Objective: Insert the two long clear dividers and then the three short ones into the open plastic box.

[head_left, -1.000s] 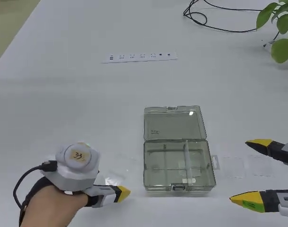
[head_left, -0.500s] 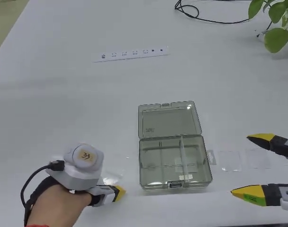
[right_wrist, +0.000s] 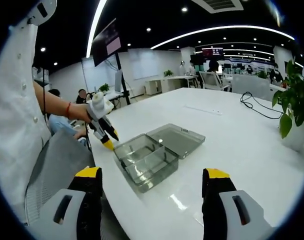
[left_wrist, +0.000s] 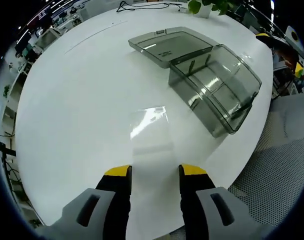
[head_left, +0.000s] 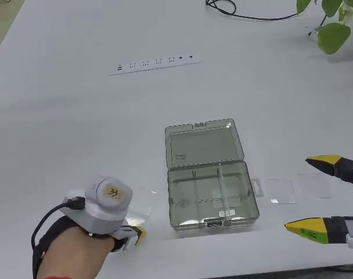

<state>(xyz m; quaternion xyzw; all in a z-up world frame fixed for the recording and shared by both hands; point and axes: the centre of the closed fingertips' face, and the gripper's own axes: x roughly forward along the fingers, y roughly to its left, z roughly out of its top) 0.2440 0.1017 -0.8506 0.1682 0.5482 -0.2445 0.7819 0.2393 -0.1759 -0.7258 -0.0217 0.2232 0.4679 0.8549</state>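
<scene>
The open smoky plastic box [head_left: 211, 200] lies mid-table, its lid [head_left: 203, 145] folded flat behind it. A clear divider [head_left: 222, 185] stands inside, running front to back. My left gripper [head_left: 136, 235] is low at the box's left, open, with a clear divider [left_wrist: 149, 131] flat on the table reaching in between its jaws. Two more clear dividers [head_left: 280, 190] [head_left: 314, 185] lie right of the box. My right gripper [head_left: 314, 195] hovers beside them, open wide and holding nothing. From the right gripper view the box [right_wrist: 144, 157] and the left gripper [right_wrist: 104, 132] sit ahead.
A white power strip [head_left: 155, 63] lies far back on the white table [head_left: 78, 128]. A black cable [head_left: 223, 7] and a leafy plant [head_left: 330, 26] are at the far right. The table's near edge runs just below both grippers.
The head camera has tilted, so everything sits a little higher and further left. The left gripper has eased slightly away from the box. The right gripper stays open.
</scene>
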